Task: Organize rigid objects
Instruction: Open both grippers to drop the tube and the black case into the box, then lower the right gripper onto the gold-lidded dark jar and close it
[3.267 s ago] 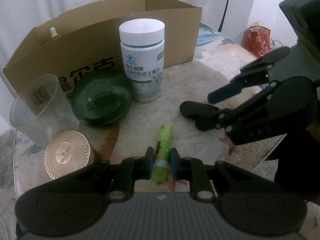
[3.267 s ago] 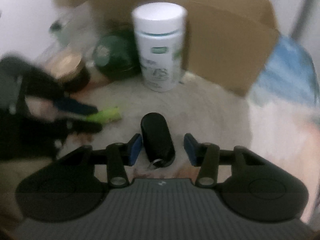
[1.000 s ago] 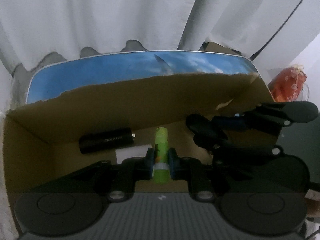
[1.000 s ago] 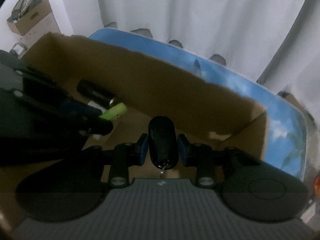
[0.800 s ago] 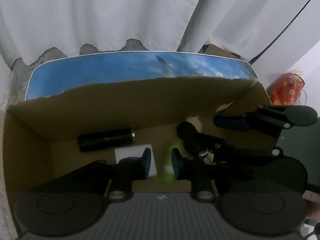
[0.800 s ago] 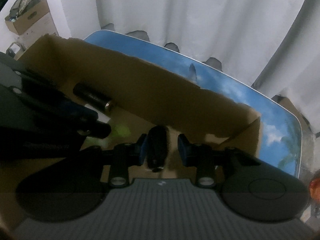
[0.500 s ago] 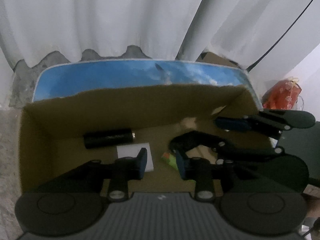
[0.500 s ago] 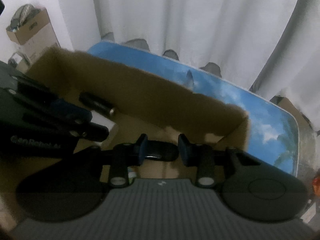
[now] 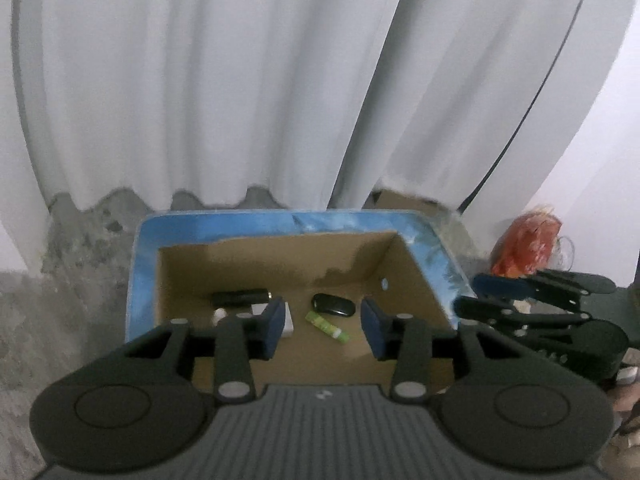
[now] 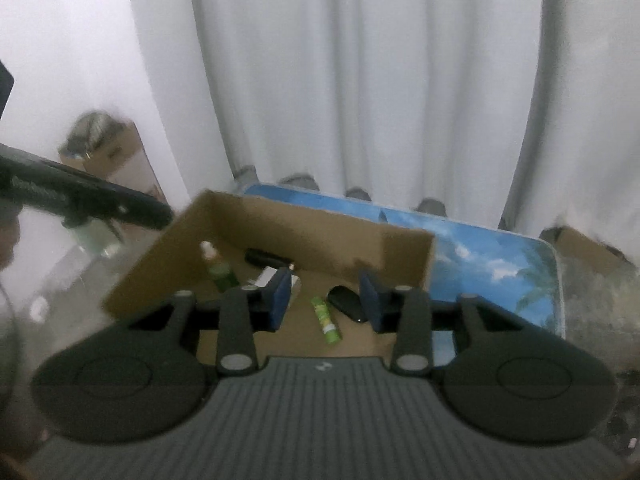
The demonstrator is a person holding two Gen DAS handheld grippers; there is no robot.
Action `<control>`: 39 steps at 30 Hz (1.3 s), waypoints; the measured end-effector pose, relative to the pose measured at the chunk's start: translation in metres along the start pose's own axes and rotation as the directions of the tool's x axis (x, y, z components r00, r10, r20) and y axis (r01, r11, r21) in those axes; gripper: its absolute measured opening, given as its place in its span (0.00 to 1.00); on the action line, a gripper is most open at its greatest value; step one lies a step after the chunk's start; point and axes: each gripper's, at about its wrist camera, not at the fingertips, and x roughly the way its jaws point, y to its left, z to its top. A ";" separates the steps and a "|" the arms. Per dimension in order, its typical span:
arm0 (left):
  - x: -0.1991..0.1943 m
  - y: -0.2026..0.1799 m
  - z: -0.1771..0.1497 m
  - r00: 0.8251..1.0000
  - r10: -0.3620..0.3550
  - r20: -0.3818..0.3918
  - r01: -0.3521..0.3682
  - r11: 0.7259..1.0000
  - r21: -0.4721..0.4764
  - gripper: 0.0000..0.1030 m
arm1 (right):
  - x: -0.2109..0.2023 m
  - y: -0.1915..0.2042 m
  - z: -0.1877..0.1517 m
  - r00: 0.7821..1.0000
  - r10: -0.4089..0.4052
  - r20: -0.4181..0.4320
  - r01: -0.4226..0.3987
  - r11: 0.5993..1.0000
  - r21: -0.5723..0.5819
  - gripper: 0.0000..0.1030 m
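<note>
Green tube (image 9: 326, 323) lying flat in cardboard box (image 9: 416, 280), black oval case (image 9: 333, 305) just beside it

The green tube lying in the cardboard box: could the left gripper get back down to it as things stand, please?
Probably yes. The green tube lies flat on the floor of the cardboard box, whose top is open, and the left gripper, its jaws opening and empty, is above it with nothing between. The black key fob lies close beside it.

My left gripper (image 9: 323, 323) and right gripper (image 10: 323, 295): black linkage arms, silver pivot screws, blue finger pads, ribbed grey housing.
</note>
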 end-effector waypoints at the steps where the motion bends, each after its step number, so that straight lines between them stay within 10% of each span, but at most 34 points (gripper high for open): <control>1: -0.014 -0.001 -0.008 1.000 0.006 0.021 -0.006 1.000 0.006 0.44 | -0.016 0.001 -0.007 1.000 0.002 0.027 -0.003 1.000 0.004 0.39; 14: -0.088 -0.001 -0.164 0.990 0.121 0.074 -0.120 0.992 -0.025 0.55 | -0.125 0.038 -0.142 0.970 0.131 0.203 -0.167 0.970 0.175 0.47; 25: -0.042 0.001 -0.262 0.977 0.212 0.021 -0.213 0.973 0.085 0.70 | -0.061 0.113 -0.200 0.965 0.263 0.022 -0.261 0.938 0.228 0.47; 39: 0.017 0.008 -0.275 0.977 0.207 -0.044 -0.198 0.967 0.158 0.89 | 0.027 0.138 -0.196 0.942 0.316 -0.114 -0.260 0.901 0.347 0.48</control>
